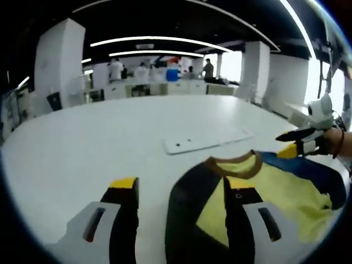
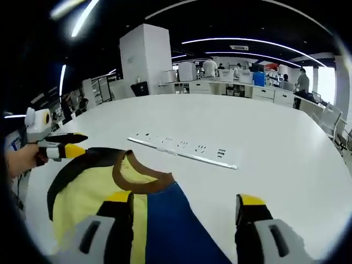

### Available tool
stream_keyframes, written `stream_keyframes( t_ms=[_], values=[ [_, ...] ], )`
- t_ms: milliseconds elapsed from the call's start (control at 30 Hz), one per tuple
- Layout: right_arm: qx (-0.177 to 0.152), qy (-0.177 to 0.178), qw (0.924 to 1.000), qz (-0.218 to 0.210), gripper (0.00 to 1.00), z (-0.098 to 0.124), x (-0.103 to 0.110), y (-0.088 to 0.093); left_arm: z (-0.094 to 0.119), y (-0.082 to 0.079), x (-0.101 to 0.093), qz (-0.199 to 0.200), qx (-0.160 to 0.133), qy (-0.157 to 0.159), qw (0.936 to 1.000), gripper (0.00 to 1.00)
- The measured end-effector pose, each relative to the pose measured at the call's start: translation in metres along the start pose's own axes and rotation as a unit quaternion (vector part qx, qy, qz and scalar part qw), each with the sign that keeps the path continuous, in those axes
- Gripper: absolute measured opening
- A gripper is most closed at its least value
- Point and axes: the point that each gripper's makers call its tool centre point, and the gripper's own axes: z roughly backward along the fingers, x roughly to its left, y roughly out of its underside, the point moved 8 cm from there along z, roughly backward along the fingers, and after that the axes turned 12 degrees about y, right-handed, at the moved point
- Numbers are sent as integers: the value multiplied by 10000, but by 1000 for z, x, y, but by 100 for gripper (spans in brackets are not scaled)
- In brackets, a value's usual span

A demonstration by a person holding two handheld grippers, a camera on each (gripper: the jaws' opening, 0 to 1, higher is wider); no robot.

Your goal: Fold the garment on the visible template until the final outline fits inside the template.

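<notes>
A yellow, black and blue garment with a brown collar lies flat on the white table. My left gripper stands open at the garment's black edge; its right jaw is over the cloth and its left jaw over bare table. My right gripper, held by a hand, hovers at the far side near the blue part. In the right gripper view the garment spreads below, and my right gripper is open over the blue panel, near the collar. My left gripper sits at the garment's left edge.
A flat white panel with small marks is set into the table beyond the collar; it appears as a long strip in the right gripper view. Desks, white pillars and people stand far behind. Bare tabletop extends all around.
</notes>
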Motion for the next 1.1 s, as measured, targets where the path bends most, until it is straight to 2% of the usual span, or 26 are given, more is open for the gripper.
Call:
stream_keyframes(
  t_ms=[100, 167, 233, 333, 400, 467, 533, 700, 767, 1000, 1100],
  values=[
    [49, -226, 9996, -161, 94, 6, 2, 1, 10, -6, -9, -49, -29, 108, 9999, 71],
    [81, -229, 9996, -107, 98, 14, 7, 0, 14, -8, -13, -122, -25, 163, 9998, 77],
    [155, -234, 9996, 84, 100, 22, 7, 3, 20, -10, -18, -204, -43, 247, 9995, 81],
    [276, -255, 9992, 101, 100, 29, 5, 4, 30, -8, -25, -182, -51, 336, 9993, 88],
    [261, -255, 9992, 132, 100, 38, 6, 6, 36, -2, -25, -334, 67, 274, 9990, 89],
    [276, -237, 9991, 226, 100, 54, 12, 12, 43, 5, -23, -261, 110, 271, 9992, 92],
    [293, -174, 9987, 381, 100, 58, 9, 16, 50, 12, -30, -214, 133, 306, 9992, 94],
    [320, -190, 9989, 292, 100, 77, 10, 29, 64, 28, -39, -177, 191, 431, 9987, 99],
    [393, -200, 9987, 241, 100, 80, 7, 36, 67, 36, -40, -215, 346, 437, 9982, 98],
    [474, -190, 9987, 94, 100, 96, 3, 51, 82, 50, -52, -150, 441, 525, 9975, 97],
    [417, 20, 9991, 114, 100, 98, -2, 57, 88, 55, -58, -138, 500, 525, 9973, 97]
  ],
)
